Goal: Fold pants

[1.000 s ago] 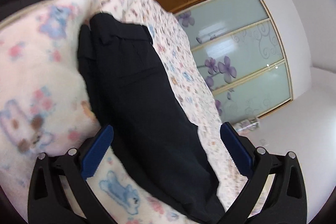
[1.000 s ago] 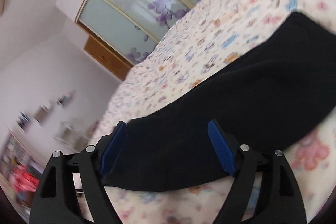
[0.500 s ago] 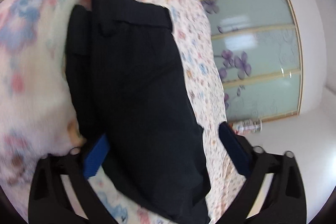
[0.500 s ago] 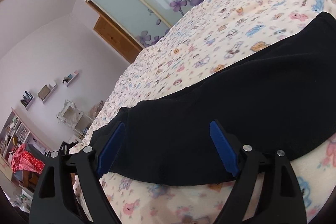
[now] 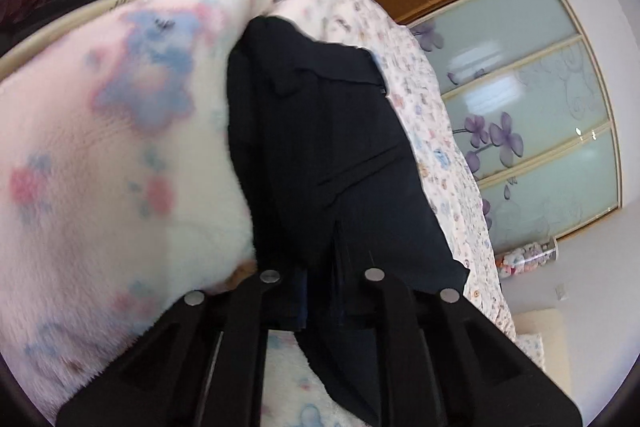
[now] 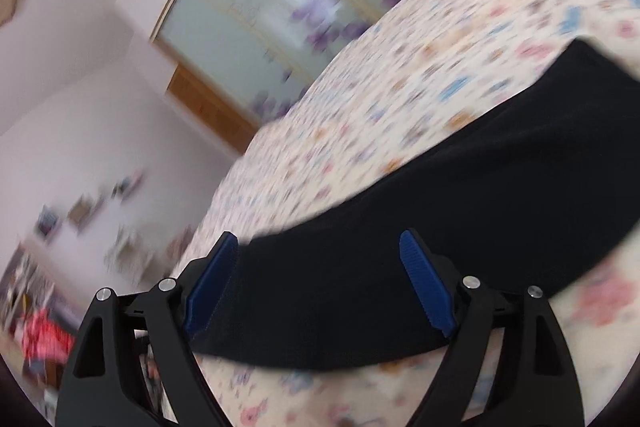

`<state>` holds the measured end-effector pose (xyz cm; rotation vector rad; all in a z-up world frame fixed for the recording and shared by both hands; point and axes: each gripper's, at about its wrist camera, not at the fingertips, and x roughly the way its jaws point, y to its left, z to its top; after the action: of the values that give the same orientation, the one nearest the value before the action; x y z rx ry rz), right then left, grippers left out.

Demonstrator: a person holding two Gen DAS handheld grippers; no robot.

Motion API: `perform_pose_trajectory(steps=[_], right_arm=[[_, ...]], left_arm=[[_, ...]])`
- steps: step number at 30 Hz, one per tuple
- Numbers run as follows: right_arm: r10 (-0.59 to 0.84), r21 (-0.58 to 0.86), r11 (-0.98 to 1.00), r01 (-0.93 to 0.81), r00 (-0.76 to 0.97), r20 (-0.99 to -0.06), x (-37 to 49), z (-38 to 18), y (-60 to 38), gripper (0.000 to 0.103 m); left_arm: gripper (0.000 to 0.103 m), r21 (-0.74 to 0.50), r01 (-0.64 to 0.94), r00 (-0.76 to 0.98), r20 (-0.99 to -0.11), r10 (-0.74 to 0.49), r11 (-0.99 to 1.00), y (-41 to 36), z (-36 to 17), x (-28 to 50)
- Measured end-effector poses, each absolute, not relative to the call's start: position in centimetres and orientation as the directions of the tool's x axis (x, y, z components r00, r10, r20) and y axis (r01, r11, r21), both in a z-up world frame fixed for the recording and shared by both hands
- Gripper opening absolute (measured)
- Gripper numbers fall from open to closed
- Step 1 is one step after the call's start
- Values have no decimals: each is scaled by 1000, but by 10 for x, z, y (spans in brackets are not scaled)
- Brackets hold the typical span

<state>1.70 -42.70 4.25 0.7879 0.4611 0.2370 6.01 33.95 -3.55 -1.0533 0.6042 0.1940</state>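
The left gripper (image 5: 320, 291) has just closed on the pants (image 5: 328, 155); the right gripper (image 6: 320, 287), fingers wide, should pinch that hem before lifting off the bed (image 6: 420, 99).

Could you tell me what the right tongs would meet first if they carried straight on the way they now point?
Most likely the black pants: the right tongs stand open with the dark cloth lying across the gap between their fingers, on the patterned bedspread. Blur makes depth uncertain.

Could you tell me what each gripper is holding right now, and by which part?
The left gripper, whose jaws have just been closing, pinches the black pants at their near edge. The right gripper stands open around them, holding nothing.
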Motion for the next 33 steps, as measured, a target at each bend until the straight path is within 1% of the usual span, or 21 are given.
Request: perform_pose_trajectory(steps=[1, 3, 5, 6, 7, 8, 9, 10, 13, 15, 16, 18, 19, 21, 22, 24, 25, 28, 30, 32, 33], right_arm=[[330, 734, 679, -6, 896, -298, 14, 46, -439, 85], [199, 741, 666, 88, 936, -290, 4, 54, -473, 85], [45, 729, 650, 217, 946, -321, -8, 62, -506, 85], [-10, 713, 648, 269, 938, -346, -11, 64, -519, 85], [-36, 696, 651, 303, 928, -370, -11, 65, -529, 84], [-43, 672, 664, 328, 914, -404, -6, 66, -536, 82], [-36, 627, 698, 346, 891, -452, 5, 67, -540, 77], [-37, 582, 732, 354, 874, -485, 15, 69, -541, 74], [-93, 383, 838, 390, 792, -604, 55, 72, -539, 69], [-145, 277, 865, 418, 738, -659, 74, 69, -542, 69], [-143, 262, 868, 422, 717, -682, 83, 65, -545, 69], [-142, 241, 870, 430, 687, -713, 98, 53, -549, 67], [-138, 226, 877, 424, 673, -727, 106, 47, -550, 52], [-159, 145, 896, 420, 607, -779, 118, 35, -545, 30], [-180, 102, 906, 410, 592, -785, 122, 33, -540, 21], [-194, 87, 916, 391, 622, -759, 117, 36, -534, 19], [-193, 106, 914, 392, 649, -736, 114, 43, -535, 19], [-161, 249, 889, 384, 772, -614, 98, 72, -546, 18], [-181, 279, 881, 383, 816, -548, 91, 85, -547, 18], [-221, 260, 874, 410, 813, -538, 93, 82, -546, 18], [-241, 243, 863, 443, 784, -572, 97, 69, -547, 18]], left_arm=[[19, -755, -426, 829, -547, -120, 498, 339, -32, 55], [34, -750, -434, 845, -531, -64, 499, 336, -20, 40], [63, -719, -429, 862, -506, 10, 546, 327, -2, 27], [71, -681, -418, 877, -476, 70, 602, 313, 12, 18], [81, -656, -399, 887, -452, 90, 641, 300, 22, 12], [88, -637, -357, 904, -420, 82, 683, 283, 30, 8], [90, -632, -320, 915, -401, 56, 706, 271, 34, 8], [94, -630, -271, 921, -389, 6, 727, 255, 37, 12], [96, -626, -218, 906, -414, -82, 749, 222, 27, 34], [96, -585, -230, 878, -469, -94, 777, 207, 12, 53], [96, -565, -240, 870, -486, -84, 789, 204, 8, 58], [97, -535, -247, 868, -493, -62, 808, 201, 3, 57], [99, -531, -246, 868, -493, -59, 811, 201, 4, 59], [99, -530, -241, 872, -487, -59, 813, 203, 0, 52], [100, -534, -238, 874, -483, -61, 811, 203, -1, 54], [100, -536, -235, 875, -480, -64, 811, 201, -1, 49], [101, -533, -235, 875, -481, -62, 813, 201, -2, 49], [101, -525, -237, 876, -480, -55, 817, 196, -2, 45], [101, -529, -232, 877, -477, -60, 816, 195, -3, 46], [101, -532, -230, 877, -476, -63, 815, 195, -3, 44], [101, -533, -230, 877, -476, -64, 815, 194, -3, 44]])
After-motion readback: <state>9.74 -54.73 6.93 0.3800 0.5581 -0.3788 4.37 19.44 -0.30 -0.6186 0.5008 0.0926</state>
